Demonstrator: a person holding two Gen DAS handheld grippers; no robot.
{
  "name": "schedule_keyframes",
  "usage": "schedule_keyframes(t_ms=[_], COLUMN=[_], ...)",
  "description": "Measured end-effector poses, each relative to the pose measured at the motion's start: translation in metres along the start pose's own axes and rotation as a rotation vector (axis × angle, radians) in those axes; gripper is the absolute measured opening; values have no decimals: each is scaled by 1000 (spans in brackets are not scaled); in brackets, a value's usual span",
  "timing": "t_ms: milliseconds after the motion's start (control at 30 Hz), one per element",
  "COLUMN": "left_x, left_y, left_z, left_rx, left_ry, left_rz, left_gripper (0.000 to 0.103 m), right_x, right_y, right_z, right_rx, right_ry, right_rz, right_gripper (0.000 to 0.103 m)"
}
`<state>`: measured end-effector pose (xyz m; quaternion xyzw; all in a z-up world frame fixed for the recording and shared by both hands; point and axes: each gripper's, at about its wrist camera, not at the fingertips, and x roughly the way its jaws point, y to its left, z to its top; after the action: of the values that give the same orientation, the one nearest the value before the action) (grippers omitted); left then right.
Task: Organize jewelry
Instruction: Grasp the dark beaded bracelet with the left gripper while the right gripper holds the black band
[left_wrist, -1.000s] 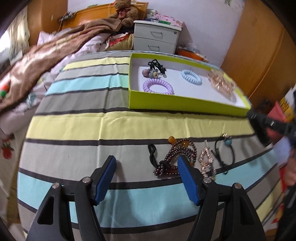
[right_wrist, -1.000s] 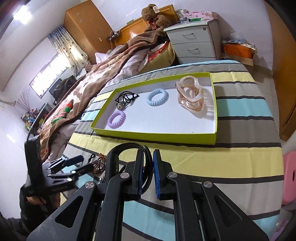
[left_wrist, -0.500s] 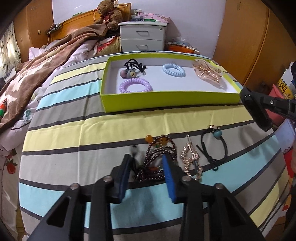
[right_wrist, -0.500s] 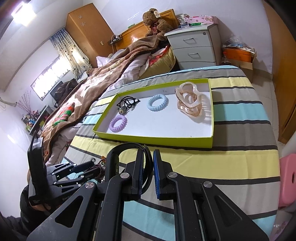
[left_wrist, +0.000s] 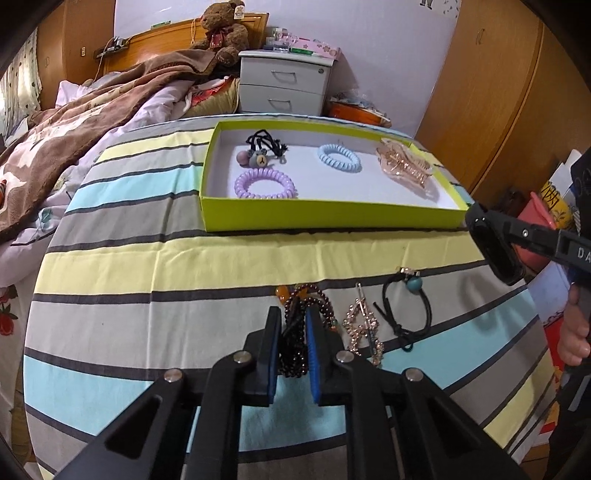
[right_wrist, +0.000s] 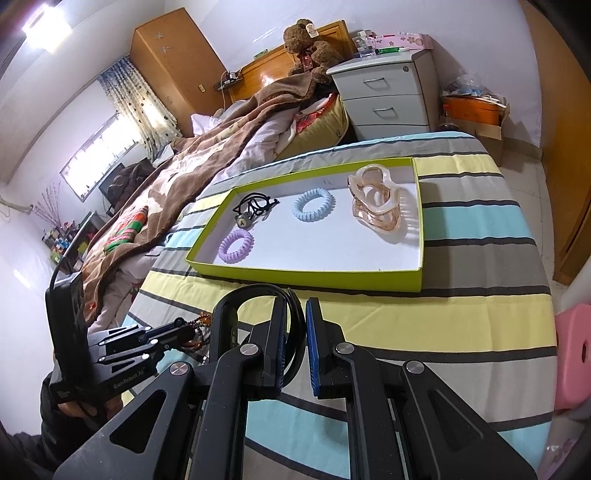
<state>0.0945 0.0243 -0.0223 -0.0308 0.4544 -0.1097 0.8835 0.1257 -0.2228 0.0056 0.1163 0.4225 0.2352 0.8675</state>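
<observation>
My left gripper (left_wrist: 292, 321) is shut on a dark beaded bracelet (left_wrist: 295, 343) on the striped table near its front edge. A rhinestone hair clip (left_wrist: 364, 328) and a black hair tie with a teal bead (left_wrist: 406, 306) lie just right of it. My right gripper (right_wrist: 295, 321) is shut on a black headband (right_wrist: 258, 295), held above the table in front of the green tray (right_wrist: 306, 275). The tray (left_wrist: 332, 216) holds a purple coil tie (left_wrist: 265, 184), a blue coil tie (left_wrist: 339, 158), a bear hair tie (left_wrist: 260, 151) and an amber claw clip (left_wrist: 402, 164).
The striped tablecloth (left_wrist: 184, 258) covers the round table. A bed with a brown blanket (left_wrist: 74, 122) lies to the left. A grey nightstand (left_wrist: 286, 86) stands behind the table, wooden wardrobes (left_wrist: 491, 92) to the right. A pink stool (right_wrist: 574, 354) is at the right.
My left gripper has moved right over the beaded bracelet and closed from wide open onto it. My right gripper has kept hold of the headband and barely shifted.
</observation>
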Motion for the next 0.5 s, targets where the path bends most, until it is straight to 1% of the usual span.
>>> schedule_keyframes(t_ms=[200, 300, 367, 500], left_x=[-9, -15, -20, -31], left_y=[4, 7, 9, 11], left_z=[4, 6, 8, 16], left_rx=[-23, -38, -45, -50], left_ry=[-25, -35, -47, -79], left_rz=[-20, -40, -50, -70], left_gripper=[13, 12, 7, 7], right_x=[-4, -6, -9, -13], right_y=[2, 3, 4, 6], right_z=[1, 0, 1, 3], right_rx=[-2, -2, -4, -8], right_ry=[-10, -15, -20, -33], right_rz=[-5, -5, -5, -5], right_gripper=[11, 11, 11, 11])
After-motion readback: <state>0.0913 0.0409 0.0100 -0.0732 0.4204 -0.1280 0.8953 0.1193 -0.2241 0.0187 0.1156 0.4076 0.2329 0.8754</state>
